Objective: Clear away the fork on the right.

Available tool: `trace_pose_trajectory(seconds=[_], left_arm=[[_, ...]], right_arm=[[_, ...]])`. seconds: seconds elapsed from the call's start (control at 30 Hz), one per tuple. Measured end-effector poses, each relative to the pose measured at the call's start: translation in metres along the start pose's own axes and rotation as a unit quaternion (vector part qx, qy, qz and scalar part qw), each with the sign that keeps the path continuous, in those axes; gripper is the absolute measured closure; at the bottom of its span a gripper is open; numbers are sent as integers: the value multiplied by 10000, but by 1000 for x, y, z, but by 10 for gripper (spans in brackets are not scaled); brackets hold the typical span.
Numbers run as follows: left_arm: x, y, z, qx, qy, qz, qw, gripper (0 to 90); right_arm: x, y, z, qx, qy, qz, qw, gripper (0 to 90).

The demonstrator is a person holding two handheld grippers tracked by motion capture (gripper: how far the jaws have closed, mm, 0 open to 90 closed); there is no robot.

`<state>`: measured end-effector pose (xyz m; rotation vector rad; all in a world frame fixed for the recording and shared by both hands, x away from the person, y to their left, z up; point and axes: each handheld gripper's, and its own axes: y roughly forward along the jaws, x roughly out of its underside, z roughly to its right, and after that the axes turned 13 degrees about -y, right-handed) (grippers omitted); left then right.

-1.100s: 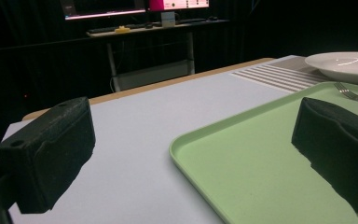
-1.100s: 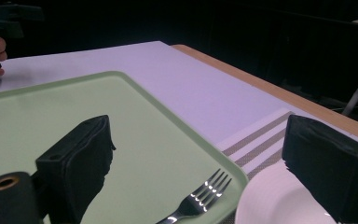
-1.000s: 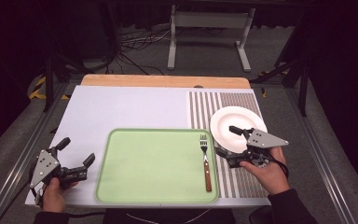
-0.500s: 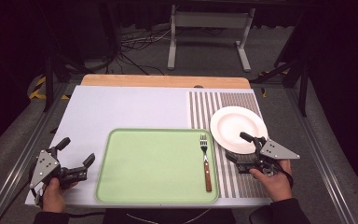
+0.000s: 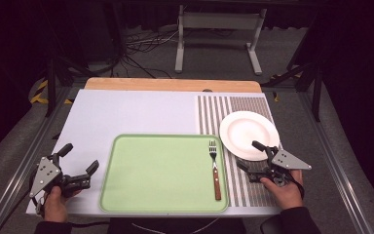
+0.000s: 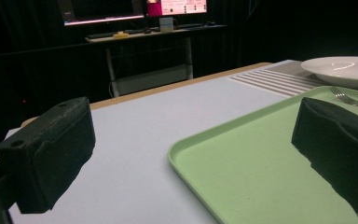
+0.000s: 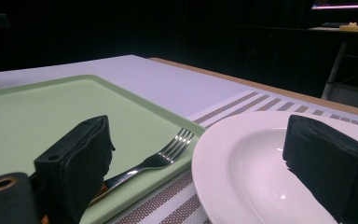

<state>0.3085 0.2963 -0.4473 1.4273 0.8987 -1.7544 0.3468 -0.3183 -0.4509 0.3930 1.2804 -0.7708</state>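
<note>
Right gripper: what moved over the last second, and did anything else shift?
The right gripper drew back from over the round white plate toward the person and the table's right edge, jaws open, holding nothing. The left gripper, the pale green rectangular tray, the wooden-handled metal fork and the plate stayed put.

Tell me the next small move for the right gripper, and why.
Probably ease the right gripper forward so its jaws straddle the near rim of the white plate. It stands open and holds nothing, just short of that rim on the striped mat, with the fork already lying on the green tray.
</note>
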Motion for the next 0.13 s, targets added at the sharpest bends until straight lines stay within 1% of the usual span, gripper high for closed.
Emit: trace_pose_trajectory(seconds=[0.13], left_arm=[[0, 0, 0, 9, 7, 2, 10000, 0]], right_arm=[[1, 1, 1, 12, -16, -26, 10000, 85]])
